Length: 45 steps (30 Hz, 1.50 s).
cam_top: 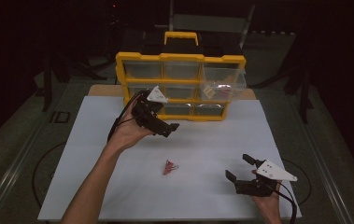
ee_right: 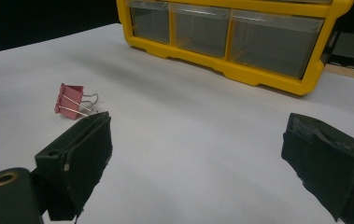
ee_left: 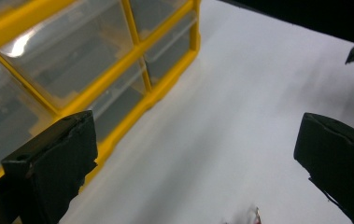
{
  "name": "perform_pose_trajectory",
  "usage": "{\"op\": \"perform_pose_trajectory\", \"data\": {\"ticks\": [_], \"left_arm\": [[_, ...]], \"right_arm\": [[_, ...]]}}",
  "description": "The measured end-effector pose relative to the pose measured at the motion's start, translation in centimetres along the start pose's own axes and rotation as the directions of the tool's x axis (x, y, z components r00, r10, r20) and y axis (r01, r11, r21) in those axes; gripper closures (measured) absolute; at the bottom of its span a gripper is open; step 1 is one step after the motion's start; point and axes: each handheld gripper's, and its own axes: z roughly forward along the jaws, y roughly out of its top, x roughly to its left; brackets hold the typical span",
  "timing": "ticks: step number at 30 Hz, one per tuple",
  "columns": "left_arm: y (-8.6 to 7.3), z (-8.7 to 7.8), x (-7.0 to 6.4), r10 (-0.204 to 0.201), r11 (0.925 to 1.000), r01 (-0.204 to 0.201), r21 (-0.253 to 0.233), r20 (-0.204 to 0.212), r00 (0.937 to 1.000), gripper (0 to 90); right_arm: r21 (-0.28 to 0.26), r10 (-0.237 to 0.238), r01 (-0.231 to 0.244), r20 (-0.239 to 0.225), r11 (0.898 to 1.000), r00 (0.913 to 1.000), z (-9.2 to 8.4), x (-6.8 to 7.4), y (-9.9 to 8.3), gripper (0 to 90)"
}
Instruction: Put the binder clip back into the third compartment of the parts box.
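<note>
A small red binder clip with wire handles lies on the white sheet, in the middle near the front. My left gripper is held above the sheet just in front of the yellow drawer organizer, its jaws open and empty. In the left gripper view its jaws stand wide apart, with the clip's edge at the bottom. My right gripper is open at the front right, to the right of the clip. In the right gripper view the clip lies beyond the left jaw.
The organizer has clear drawers in rows. Its upper right drawer is pulled out and holds something red. Dark floor surrounds the table, and the sheet's edges lie near both forearms.
</note>
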Motion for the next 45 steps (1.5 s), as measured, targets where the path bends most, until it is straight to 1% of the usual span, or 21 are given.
{"op": "perform_pose_trajectory", "data": {"ticks": [3,4,6,9,11,17,21,25,27,29,32,33,34,35,36,38,41,42,44,45], "left_arm": [[-0.4,0.0,-0.3,0.001,1.0000,-0.001,-0.003,-0.005,1.0000,0.3],[-1.1,0.0,-0.7,-0.002,1.0000,0.002,0.002,-0.008,1.0000,0.3],[-1.7,0.1,-0.9,-0.015,0.9999,0.015,0.005,-0.005,0.9999,0.5],[-2.6,0.3,-1.3,-0.027,0.9994,0.027,0.021,-0.016,0.9995,0.7],[-3.3,0.5,-1.4,-0.040,0.9987,0.041,0.029,-0.031,0.9987,2.0],[-5.0,0.6,-1.8,-0.076,0.9966,0.077,0.028,-0.039,0.9963,2.9],[-5.8,0.6,-2.5,-0.087,0.9958,0.089,0.022,-0.055,0.9946,4.3],[-6.5,0.9,-3.2,-0.080,0.9960,0.083,0.033,-0.070,0.9943,6.6],[-6.9,1.0,-3.4,-0.091,0.9951,0.094,0.031,-0.072,0.9932,8.1],[-7.3,1.1,-3.6,-0.098,0.9945,0.101,0.031,-0.070,0.9927,9.9],[-7.9,1.4,-3.9,-0.118,0.9920,0.121,0.036,-0.075,0.9901,11.2],[-7.9,1.4,-3.9,-0.118,0.9920,0.121,0.036,-0.075,0.9901,12.0],[-8.4,1.6,-4.1,-0.127,0.9908,0.130,0.039,-0.075,0.9891,12.0],[-8.5,1.7,-4.2,-0.132,0.9901,0.135,0.038,-0.075,0.9884,14.4],[-8.7,1.8,-4.4,-0.137,0.9895,0.140,0.038,-0.072,0.9880,14.9],[-9.1,2.1,-4.6,-0.139,0.9884,0.143,0.053,-0.070,0.9879,15.8],[-9.8,2.4,-4.9,-0.146,0.9872,0.150,0.054,-0.064,0.9871,19.1],[-10.0,2.5,-5.0,-0.152,0.9863,0.155,0.055,-0.065,0.9863,20.8],[-10.4,2.9,-5.3,-0.176,0.9824,0.179,0.054,-0.056,0.9829,23.0],[-10.4,2.9,-5.3,-0.176,0.9824,0.179,0.054,-0.056,0.9829,23.8]], "right_arm": [[0.002,-0.001,0.001,0.000,1.000,1.0000,0.0,0.0,0.0,8.3],[0.002,-0.001,0.001,0.000,1.000,1.0000,0.0,0.0,0.0,8.3],[0.002,0.000,0.000,0.001,1.000,1.0000,0.0,0.0,0.0,8.3],[0.002,-0.002,0.002,0.002,1.000,1.0000,0.0,0.1,0.0,8.3],[0.001,-0.003,0.003,0.002,1.000,1.0000,0.0,0.1,0.0,8.3],[0.003,-0.003,0.003,0.002,1.000,1.0000,0.0,0.1,0.0,8.3],[0.003,-0.003,0.003,0.004,1.000,1.0000,0.0,0.1,0.0,8.3],[0.002,-0.005,0.005,0.002,1.000,1.0000,0.1,0.2,0.0,8.3],[0.001,-0.007,0.007,0.002,1.000,1.0000,0.1,0.2,0.0,8.3],[0.001,-0.007,0.007,0.002,1.000,1.0000,0.1,0.2,0.0,8.3],[0.000,-0.004,0.004,0.003,1.000,1.0000,0.0,0.1,0.0,8.3],[0.000,-0.004,0.004,0.003,1.000,1.0000,0.0,0.1,0.0,8.3],[0.001,-0.004,0.004,0.003,1.000,1.0000,0.0,0.1,0.0,8.3],[0.002,-0.005,0.005,0.003,1.000,1.0000,0.0,0.2,0.0,8.3],[0.001,-0.007,0.007,0.002,1.000,1.0000,0.1,0.2,0.0,8.3],[0.001,-0.006,0.006,0.002,1.000,1.0000,0.1,0.2,0.0,8.3],[0.000,-0.008,0.008,0.002,1.000,1.0000,0.1,0.2,0.0,8.3],[0.002,-0.007,0.007,0.002,1.000,1.0000,0.1,0.2,0.0,8.3],[0.001,-0.006,0.006,0.003,1.000,1.0000,0.1,0.2,0.0,8.3],[0.001,-0.006,0.006,0.003,1.000,1.0000,0.1,0.2,0.0,8.3]]}}
